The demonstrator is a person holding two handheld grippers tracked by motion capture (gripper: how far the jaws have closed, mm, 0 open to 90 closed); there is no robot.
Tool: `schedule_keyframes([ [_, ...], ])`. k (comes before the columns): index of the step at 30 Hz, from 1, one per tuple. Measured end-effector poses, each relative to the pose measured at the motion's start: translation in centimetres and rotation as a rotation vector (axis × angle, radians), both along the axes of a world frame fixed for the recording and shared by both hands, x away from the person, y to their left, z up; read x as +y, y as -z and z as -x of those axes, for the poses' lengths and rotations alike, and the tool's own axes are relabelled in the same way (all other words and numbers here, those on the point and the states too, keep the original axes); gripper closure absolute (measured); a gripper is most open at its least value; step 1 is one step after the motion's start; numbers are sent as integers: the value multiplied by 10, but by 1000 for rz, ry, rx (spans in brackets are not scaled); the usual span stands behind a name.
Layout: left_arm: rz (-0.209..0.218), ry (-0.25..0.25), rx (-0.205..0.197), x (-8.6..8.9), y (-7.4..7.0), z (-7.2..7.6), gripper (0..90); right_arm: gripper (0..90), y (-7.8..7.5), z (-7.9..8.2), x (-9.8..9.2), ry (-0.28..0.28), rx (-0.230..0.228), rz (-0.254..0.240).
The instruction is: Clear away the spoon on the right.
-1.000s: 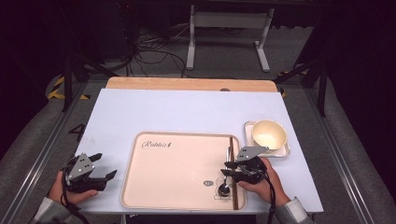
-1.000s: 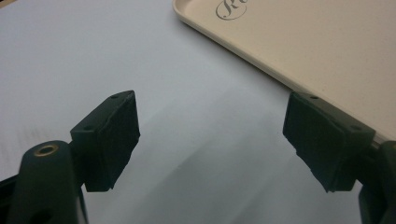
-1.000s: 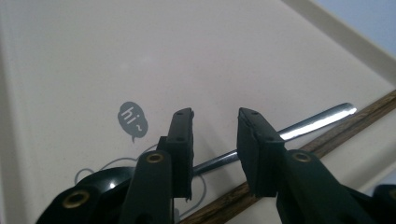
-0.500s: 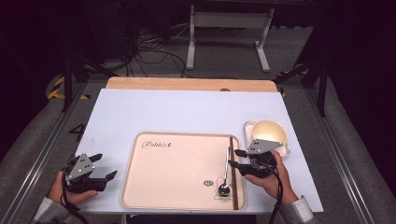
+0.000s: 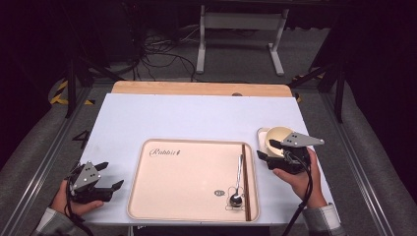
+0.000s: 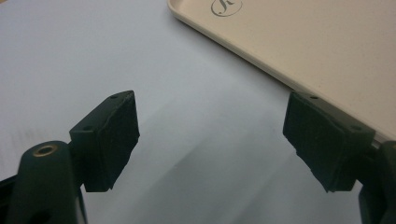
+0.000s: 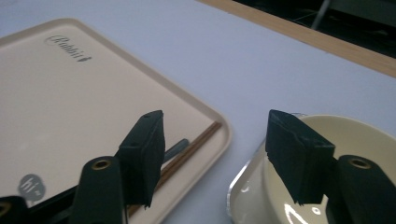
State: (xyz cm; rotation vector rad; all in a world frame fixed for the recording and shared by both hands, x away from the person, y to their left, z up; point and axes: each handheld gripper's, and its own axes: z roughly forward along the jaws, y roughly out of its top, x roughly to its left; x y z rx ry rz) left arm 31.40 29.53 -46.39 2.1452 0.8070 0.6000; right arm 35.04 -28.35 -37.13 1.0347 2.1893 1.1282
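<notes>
Tray (image 5: 187, 182) bears one spoon (image 5: 238, 181), one chopstick pair (image 5: 245, 182).

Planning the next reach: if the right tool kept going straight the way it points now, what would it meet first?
Probably bare table: the right tool, jaws open and empty, aims between the tray corner and the bowl. Depth is unclear.

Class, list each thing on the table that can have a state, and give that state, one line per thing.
Tray: flat on the table, holding cutlery.
Spoon: lying on the tray, released.
Chopsticks: lying along the tray's right edge.
Bowl: upright, on a small dish.
Left tool: open, empty.
Right tool: just opened, empty, by the bowl.
</notes>
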Motion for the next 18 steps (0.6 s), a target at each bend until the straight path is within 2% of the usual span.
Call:
schedule_keyframes([
  [9, 2, 0, 2, 0, 0, 0, 192, 300, -7, -11, -29, 121, 6, -6],
  [10, 2, 2, 2, -1, 1, 0, 192, 282, -6, -15, -39, 150, 19, -29],
  [11, 0, 1, 2, -1, 1, 0, 192, 282, -6, -15, -39, 150, 19, -29],
  [12, -1, 1, 3, -1, 1, 0, 192, 275, -5, -19, -46, 174, 30, -33],
  [15, -5, 1, 2, -1, 1, 0, 193, 275, -3, -23, -54, 190, 38, -44],
  [18, -6, 2, 5, -1, 1, -1, 193, 277, 1, -33, -69, 262, 59, -84],
])
